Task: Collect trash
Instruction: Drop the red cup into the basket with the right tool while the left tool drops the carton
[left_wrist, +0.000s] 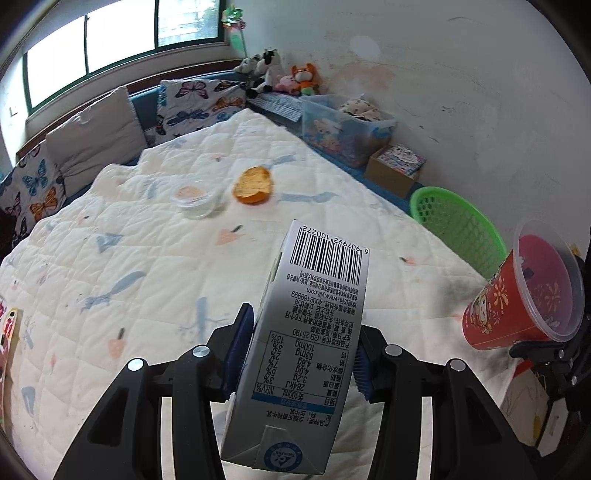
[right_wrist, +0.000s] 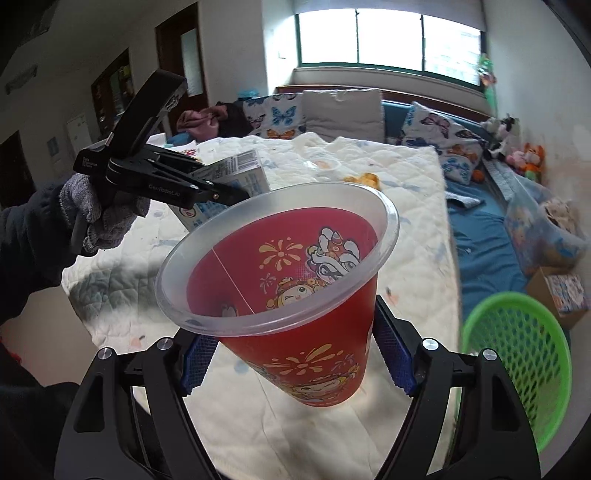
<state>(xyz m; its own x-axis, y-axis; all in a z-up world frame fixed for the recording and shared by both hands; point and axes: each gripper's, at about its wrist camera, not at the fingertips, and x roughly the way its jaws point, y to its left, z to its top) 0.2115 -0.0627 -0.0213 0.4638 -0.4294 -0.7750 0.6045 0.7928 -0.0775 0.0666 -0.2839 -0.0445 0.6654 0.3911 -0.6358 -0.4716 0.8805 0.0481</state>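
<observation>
My left gripper is shut on a grey milk carton and holds it above the quilted bed; the carton also shows in the right wrist view. My right gripper is shut on a red plastic cup with cartoon prints, held above the bed's edge; the cup also shows at the right of the left wrist view. A green mesh basket stands on the floor beside the bed, and shows at lower right in the right wrist view. An orange peel and a clear plastic lid lie on the quilt.
A white quilt covers the bed. Butterfly pillows line the far side. A clear storage bin, a cardboard box and plush toys sit along the wall on a blue mat.
</observation>
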